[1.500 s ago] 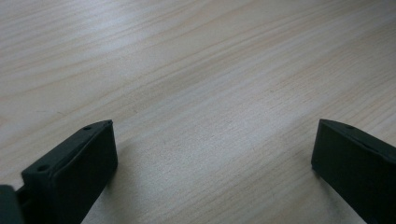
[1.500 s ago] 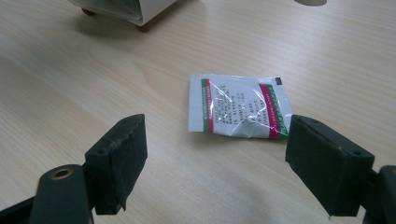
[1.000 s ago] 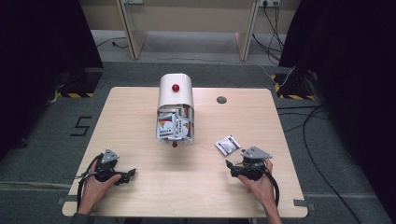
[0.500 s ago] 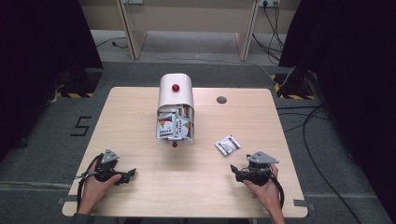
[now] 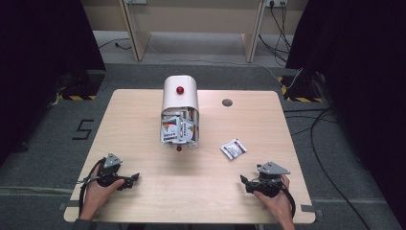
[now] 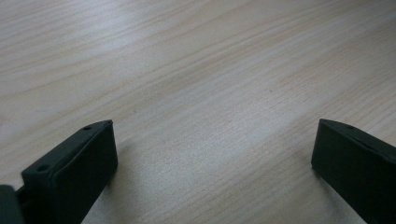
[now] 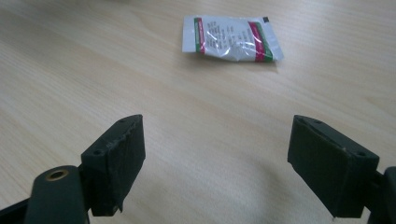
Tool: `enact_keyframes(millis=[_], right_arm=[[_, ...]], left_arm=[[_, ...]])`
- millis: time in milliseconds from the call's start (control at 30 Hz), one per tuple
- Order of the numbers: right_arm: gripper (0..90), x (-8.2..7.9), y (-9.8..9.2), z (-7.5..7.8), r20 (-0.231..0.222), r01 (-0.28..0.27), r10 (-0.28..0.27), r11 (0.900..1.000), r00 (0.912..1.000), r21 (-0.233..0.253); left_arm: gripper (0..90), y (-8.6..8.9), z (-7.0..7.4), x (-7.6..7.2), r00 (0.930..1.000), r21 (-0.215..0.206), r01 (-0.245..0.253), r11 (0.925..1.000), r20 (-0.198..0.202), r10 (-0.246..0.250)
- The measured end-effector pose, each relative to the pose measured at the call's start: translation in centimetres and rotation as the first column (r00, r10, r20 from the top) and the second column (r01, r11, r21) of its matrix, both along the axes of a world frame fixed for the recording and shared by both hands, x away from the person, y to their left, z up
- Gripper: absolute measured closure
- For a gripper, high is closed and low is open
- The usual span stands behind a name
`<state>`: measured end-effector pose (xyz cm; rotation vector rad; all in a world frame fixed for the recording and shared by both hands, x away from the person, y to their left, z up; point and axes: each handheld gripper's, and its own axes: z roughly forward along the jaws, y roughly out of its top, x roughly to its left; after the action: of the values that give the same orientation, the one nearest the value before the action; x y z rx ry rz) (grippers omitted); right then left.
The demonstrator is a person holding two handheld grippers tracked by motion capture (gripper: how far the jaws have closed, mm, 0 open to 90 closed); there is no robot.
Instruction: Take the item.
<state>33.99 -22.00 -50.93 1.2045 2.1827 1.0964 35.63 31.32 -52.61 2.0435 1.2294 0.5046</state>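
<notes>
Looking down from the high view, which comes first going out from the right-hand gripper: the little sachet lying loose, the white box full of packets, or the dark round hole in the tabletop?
From the right gripper:
1. The loose sachet, just ahead of it and a little to its left.
2. The white box lying on its side, mid-table, further left.
3. The round hole, near the table's far edge.
The box's open end and the hole are not far apart in distance.
</notes>
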Motion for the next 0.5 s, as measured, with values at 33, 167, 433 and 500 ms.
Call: enact_keyframes(millis=[33,167,433,500], right_arm=[[19.8,-0.1,-0.1,-0.1,-0.003,0.004,-0.004,1.0,1.0,-0.002],[19.8,-0.5,-0.4,-0.4,-0.007,0.01,-0.01,1.0,0.9999,-0.011],[18.9,-1.1,-0.9,-0.5,-0.017,0.014,-0.014,1.0,0.9998,-0.008],[17.5,-1.3,-1.0,-0.5,-0.022,0.017,-0.018,1.0,0.9996,-0.012]], left_arm=[[0.0,0.0,0.0,0.0,1.0,-0.001,-0.001,1.0,0.0,0.001],[0.0,0.0,0.0,0.0,1.0,-0.001,0.0,1.0,0.001,0.0],[0.0,0.0,0.0,0.0,1.0,-0.002,0.0,1.0,0.001,0.0],[0.0,0.0,0.0,0.0,1.0,-0.001,0.0,1.0,0.001,0.0]])
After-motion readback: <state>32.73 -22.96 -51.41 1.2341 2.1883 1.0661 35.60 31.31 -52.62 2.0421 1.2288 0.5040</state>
